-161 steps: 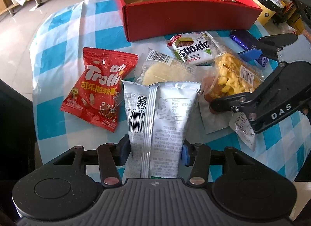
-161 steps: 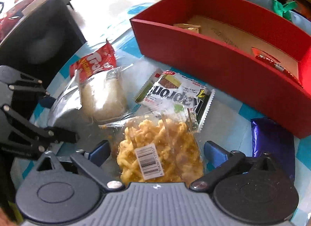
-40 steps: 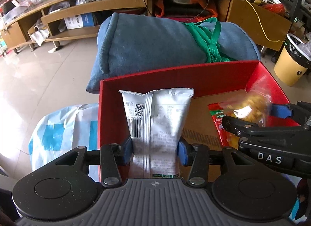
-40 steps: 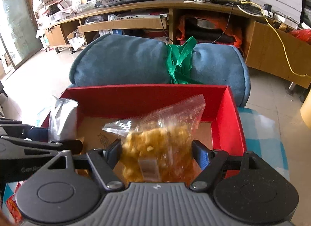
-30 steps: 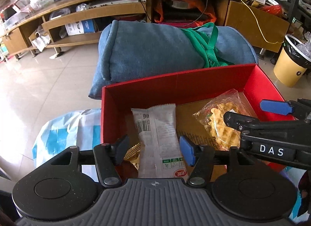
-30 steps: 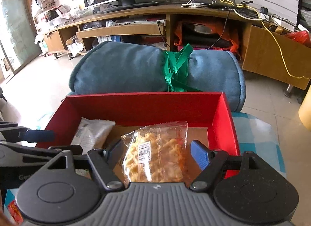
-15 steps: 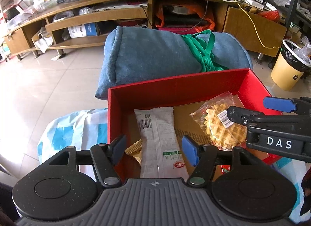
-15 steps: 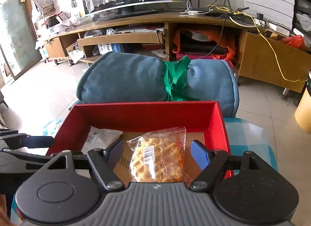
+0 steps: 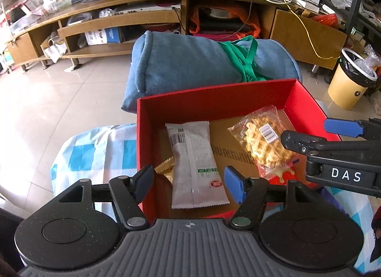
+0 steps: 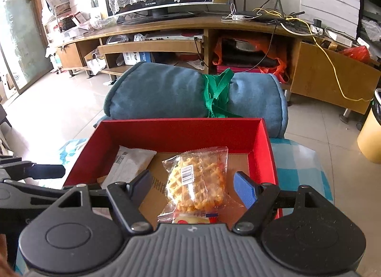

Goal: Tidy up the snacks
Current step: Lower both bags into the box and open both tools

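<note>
Left fingers (image 9: 189,179) opening, right fingers (image 10: 194,187) apart, both empty, above red box (image 9: 214,100) rim.

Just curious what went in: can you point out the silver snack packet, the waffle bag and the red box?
silver snack packet (image 9: 193,158), left wrist view, middle of its back seam.
waffle bag (image 10: 197,179), right wrist view, on the waffles.
red box (image 10: 181,131), right wrist view, far inner wall.
</note>
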Motion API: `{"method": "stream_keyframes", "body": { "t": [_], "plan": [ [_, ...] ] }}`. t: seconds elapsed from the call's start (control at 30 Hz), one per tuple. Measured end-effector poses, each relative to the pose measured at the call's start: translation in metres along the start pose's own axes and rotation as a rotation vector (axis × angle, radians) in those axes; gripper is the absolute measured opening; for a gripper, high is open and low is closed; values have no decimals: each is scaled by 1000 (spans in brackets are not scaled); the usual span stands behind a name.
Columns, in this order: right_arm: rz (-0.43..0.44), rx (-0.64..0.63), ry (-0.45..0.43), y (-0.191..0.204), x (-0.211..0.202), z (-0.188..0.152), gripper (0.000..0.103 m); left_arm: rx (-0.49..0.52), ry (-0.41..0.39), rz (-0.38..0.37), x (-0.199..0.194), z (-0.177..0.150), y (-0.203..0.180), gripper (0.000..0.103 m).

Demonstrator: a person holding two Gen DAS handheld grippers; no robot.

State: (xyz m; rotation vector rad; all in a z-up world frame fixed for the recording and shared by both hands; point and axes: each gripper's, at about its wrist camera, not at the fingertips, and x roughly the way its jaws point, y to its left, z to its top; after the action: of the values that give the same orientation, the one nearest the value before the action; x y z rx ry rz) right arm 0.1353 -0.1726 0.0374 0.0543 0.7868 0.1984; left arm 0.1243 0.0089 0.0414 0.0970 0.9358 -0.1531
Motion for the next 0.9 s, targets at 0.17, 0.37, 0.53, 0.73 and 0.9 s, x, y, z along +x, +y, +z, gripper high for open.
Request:
{"method": "stream_keyframes", "body": {
  "t": [0.17,0.37,0.53,0.73,0.9],
  "plan": [
    [2,4,-4,1,-7,-2,75,-4,-1,-5,-6,-4,1,74],
    [6,-3,-1,4,-13,-7,75,-1,-3,-9,-13,-10,-1,74],
    [11,-8,-1,6,-18,-11,75,-7,0,-10,-17,-15,2,75],
    [12,-12,5,8,-22,-16,75,-7,12,-12,-20,-24,2,75],
    [20,-18,7,10,-28,-20,75,-12,21,-16,-24,-31,2,75]
  ]
}}
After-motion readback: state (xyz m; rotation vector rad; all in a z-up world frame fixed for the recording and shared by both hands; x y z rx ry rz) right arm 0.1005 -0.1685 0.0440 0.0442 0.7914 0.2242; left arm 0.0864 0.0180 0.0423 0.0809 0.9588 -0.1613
